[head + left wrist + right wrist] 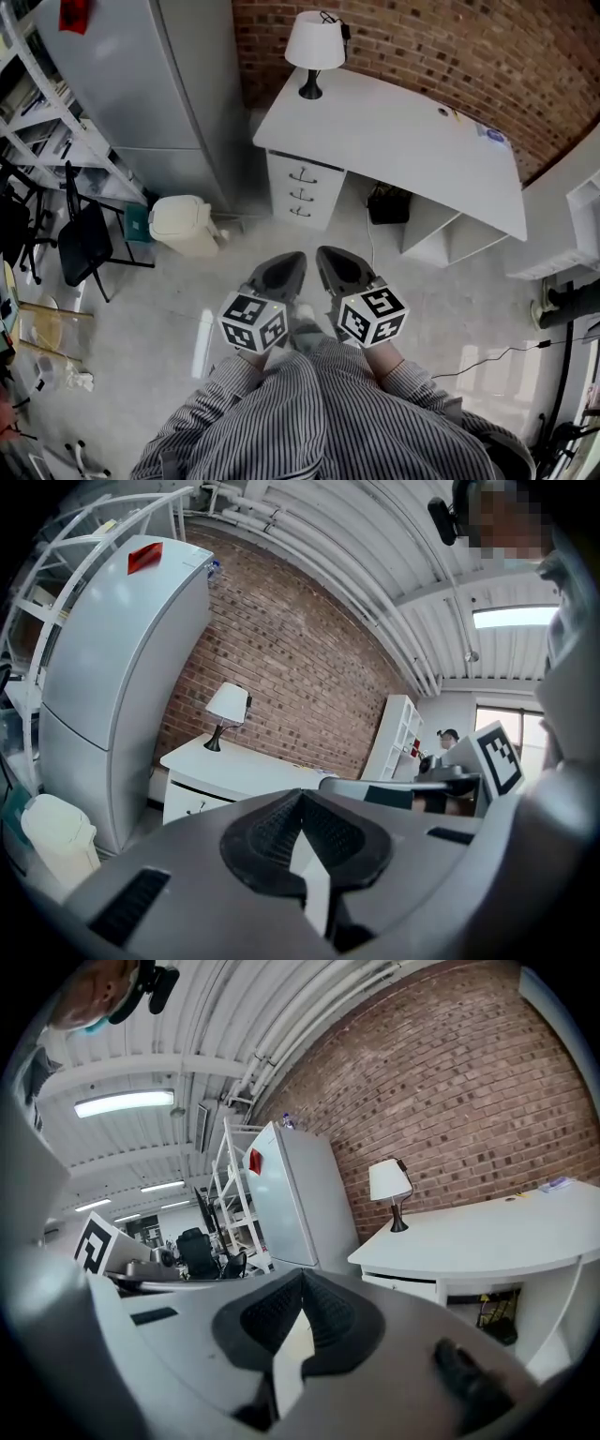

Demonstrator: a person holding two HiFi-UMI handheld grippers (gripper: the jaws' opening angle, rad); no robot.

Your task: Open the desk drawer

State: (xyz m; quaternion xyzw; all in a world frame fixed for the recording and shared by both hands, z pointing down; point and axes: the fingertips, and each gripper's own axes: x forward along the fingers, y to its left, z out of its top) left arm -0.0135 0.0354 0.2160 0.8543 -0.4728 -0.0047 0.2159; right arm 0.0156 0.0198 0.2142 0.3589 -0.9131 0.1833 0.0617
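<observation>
A white desk (403, 131) stands against the brick wall. Its drawer unit (302, 192) holds three closed drawers with dark handles, under the desk's left end. Both grippers hang side by side well short of it, over the floor. The left gripper (286, 264) is shut with nothing in it, and so is the right gripper (330, 259). In the left gripper view the left gripper (300, 799) points toward the desk (246, 771) and the drawer unit (190, 803). In the right gripper view the right gripper (300, 1279) has the desk (487, 1237) and top drawer front (405, 1285) to its right.
A table lamp (314, 47) sits on the desk's left back corner. A tall grey fridge (155, 84) stands left of the desk, with a cream bin (186, 225) in front of it. A black chair (82, 239) and shelving (47, 122) are further left. A black bag (388, 204) lies under the desk.
</observation>
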